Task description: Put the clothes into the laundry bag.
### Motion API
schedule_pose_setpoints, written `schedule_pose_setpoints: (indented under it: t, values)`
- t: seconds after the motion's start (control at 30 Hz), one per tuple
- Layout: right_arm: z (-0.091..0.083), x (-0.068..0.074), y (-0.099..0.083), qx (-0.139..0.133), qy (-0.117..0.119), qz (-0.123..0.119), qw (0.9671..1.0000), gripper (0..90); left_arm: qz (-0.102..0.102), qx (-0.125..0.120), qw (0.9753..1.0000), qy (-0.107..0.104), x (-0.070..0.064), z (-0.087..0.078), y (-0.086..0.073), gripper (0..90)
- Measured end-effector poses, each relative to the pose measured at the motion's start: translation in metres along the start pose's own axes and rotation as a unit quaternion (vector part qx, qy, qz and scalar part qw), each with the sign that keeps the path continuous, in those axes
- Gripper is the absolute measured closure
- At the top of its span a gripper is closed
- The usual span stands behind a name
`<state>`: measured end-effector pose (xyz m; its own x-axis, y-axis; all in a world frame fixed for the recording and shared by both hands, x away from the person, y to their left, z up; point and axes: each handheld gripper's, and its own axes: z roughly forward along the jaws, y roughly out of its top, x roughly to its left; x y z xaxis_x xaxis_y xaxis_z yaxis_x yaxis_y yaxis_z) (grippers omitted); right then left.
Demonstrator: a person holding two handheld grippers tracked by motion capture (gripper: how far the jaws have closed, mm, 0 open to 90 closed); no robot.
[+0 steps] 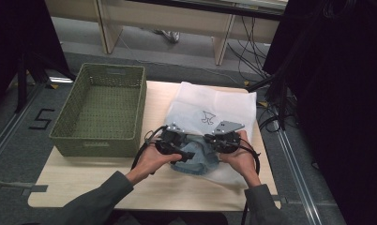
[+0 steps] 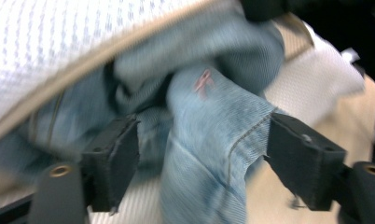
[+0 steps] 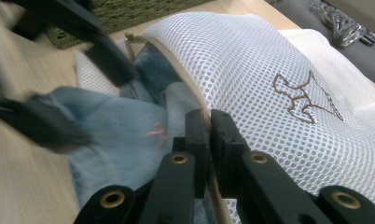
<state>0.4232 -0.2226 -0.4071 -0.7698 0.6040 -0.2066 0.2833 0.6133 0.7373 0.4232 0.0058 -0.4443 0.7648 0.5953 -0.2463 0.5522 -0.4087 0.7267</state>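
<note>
In the lower centre of the right gripper view, the right gripper point(image 3: 208, 140) is clamping its jaws together on the beige-trimmed opening edge of the white mesh laundry bag point(image 3: 279, 70), while in the left gripper view the left gripper point(image 2: 199, 163) is standing with its jaws spread wide on either side of the blue denim garment point(image 2: 213, 140). The garment is lying half inside the bag mouth at the centre of the high view, right of the green woven basket point(image 1: 102, 103). Judging by this, the stuffing step is under way; the next move probably calls for the left jaws to close on the denim and feed it deeper while the right keeps the mouth open.
</note>
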Motion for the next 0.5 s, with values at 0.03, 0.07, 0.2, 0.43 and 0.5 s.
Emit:
schedule_pose_setpoints:
  t: [0.03,0.07,0.2,0.43,0.5]
  values:
    - [0.0,0.0,0.0,0.002,-0.001,0.005,1.0,86.8,0.004,0.007,1.0,0.0,-0.001,-0.003,-0.005,23.3]
    - [0.0,0.0,0.0,0.002,-0.001,0.004,1.0,86.7,0.002,0.009,1.0,-0.002,-0.004,-0.004,-0.01,22.4]
    - [0.001,0.0,0.0,0.002,-0.001,0.002,1.0,86.7,0.024,0.047,0.9986,-0.003,-0.008,0.007,-0.027,19.2]
    - [0.001,0.003,0.002,0.006,0.007,-0.005,0.9999,86.8,0.062,0.069,0.9953,0.029,0.014,0.052,-0.014,78.4]
    - [0.0,0.003,0.002,0.002,0.004,0.004,1.0,86.9,0.035,0.031,0.9976,0.051,0.012,0.056,0.0,81.0]
